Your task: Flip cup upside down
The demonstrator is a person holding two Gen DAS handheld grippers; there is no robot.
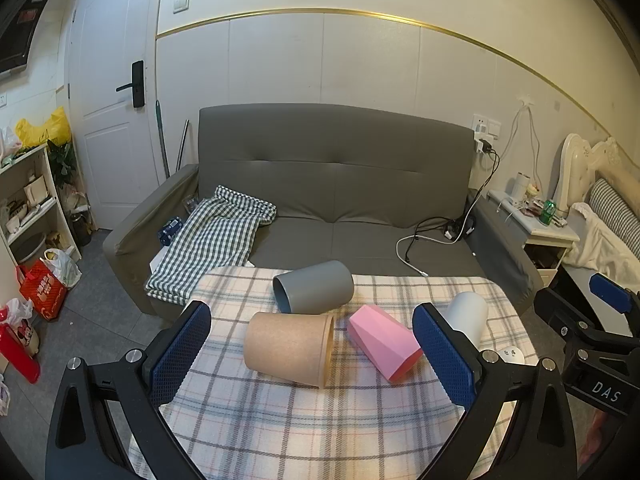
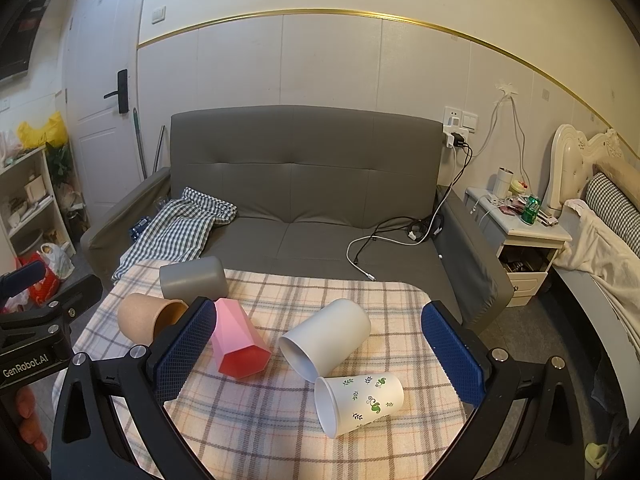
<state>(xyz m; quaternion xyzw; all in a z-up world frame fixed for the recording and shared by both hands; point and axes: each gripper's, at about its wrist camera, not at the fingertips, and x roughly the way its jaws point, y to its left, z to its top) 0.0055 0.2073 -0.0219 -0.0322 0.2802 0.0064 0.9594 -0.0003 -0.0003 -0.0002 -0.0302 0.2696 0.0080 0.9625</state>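
Observation:
Several cups lie on their sides on a plaid-covered table (image 1: 280, 432): a grey cup (image 1: 314, 287), a brown cup (image 1: 289, 348), a pink faceted cup (image 1: 382, 342) and a white cup (image 1: 468, 316). The right wrist view shows the same grey cup (image 2: 194, 277), brown cup (image 2: 148, 319), pink cup (image 2: 238, 340) and white cup (image 2: 326, 336), plus a white cup with green leaf print (image 2: 358, 402). My left gripper (image 1: 316, 358) is open above the brown and pink cups. My right gripper (image 2: 320, 354) is open above the white cups. Both are empty.
A grey sofa (image 1: 332, 184) stands behind the table (image 2: 260, 440) with a checked cloth (image 1: 212, 240) and cables (image 1: 432, 236) on it. A nightstand (image 2: 520, 236) and bed are at the right, shelves (image 1: 28, 204) and a door at the left.

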